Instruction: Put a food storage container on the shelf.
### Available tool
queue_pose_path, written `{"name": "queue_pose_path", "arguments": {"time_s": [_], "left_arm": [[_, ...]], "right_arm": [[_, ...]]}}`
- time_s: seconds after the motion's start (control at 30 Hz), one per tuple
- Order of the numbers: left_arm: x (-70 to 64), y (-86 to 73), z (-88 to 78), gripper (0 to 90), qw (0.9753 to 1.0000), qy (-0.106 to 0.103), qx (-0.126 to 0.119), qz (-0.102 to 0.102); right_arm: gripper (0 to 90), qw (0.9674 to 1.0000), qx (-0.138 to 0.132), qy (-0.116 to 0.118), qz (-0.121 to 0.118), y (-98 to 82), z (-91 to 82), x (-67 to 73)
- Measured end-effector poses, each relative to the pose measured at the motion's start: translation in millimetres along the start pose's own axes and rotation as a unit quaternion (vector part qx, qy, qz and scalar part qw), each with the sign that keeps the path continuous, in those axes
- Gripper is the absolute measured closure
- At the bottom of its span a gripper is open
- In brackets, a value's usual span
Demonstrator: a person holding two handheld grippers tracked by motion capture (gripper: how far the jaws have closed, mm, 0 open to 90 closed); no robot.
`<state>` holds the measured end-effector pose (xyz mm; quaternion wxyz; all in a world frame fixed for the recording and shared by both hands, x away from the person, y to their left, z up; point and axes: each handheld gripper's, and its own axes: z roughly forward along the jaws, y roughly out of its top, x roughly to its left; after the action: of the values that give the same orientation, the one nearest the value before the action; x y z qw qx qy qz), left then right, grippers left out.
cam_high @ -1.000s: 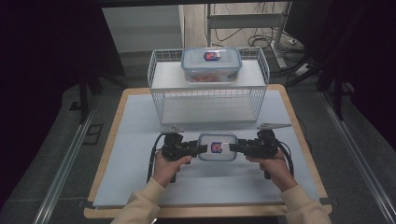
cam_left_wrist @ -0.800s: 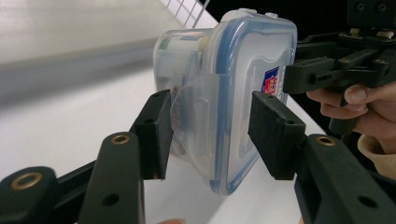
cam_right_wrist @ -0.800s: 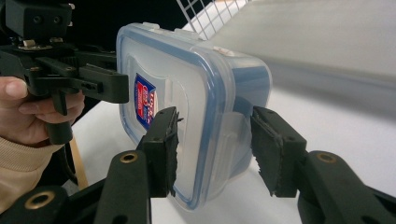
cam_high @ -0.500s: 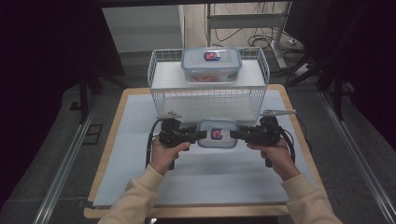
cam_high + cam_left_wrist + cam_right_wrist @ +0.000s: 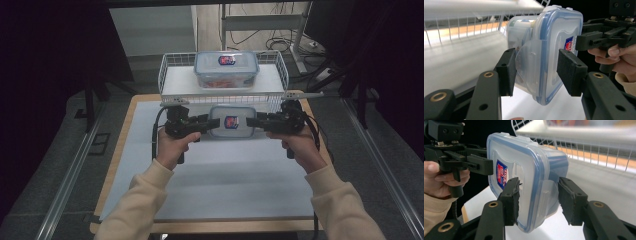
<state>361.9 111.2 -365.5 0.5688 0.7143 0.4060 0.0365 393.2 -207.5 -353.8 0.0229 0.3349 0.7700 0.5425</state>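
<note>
Evidently the stiff, smooth, slippery plastic box (image 5: 231,121) is clamped at both short ends, over the table's far edge, by left gripper (image 5: 209,123) and right gripper (image 5: 251,121), half-closed.

Both forearms reach forward over the table, hands raised level with each other. The left gripper (image 5: 212,123) and right gripper (image 5: 252,121) point inward at each other, each with jaws half closed, clamping an end of the box (image 5: 231,121)
</note>
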Motion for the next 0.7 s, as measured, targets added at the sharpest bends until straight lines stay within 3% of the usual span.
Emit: {"name": "queue_pose_path", "arguments": {"time_s": [0.43,0.7], "left_arm": [[7.3,66.3,-8.6,50.9,0.9997,0.004,-0.025,0.005],[14.6,112.9,-6.9,51.0,0.9992,0.01,-0.036,0.01]], "right_arm": [[52.2,0.9998,-0.007,-0.002,-0.019,72.8,-0.9,-3.2],[52.2,0.9996,-0.017,0.003,-0.022,117.8,0.1,-16.5]]}}
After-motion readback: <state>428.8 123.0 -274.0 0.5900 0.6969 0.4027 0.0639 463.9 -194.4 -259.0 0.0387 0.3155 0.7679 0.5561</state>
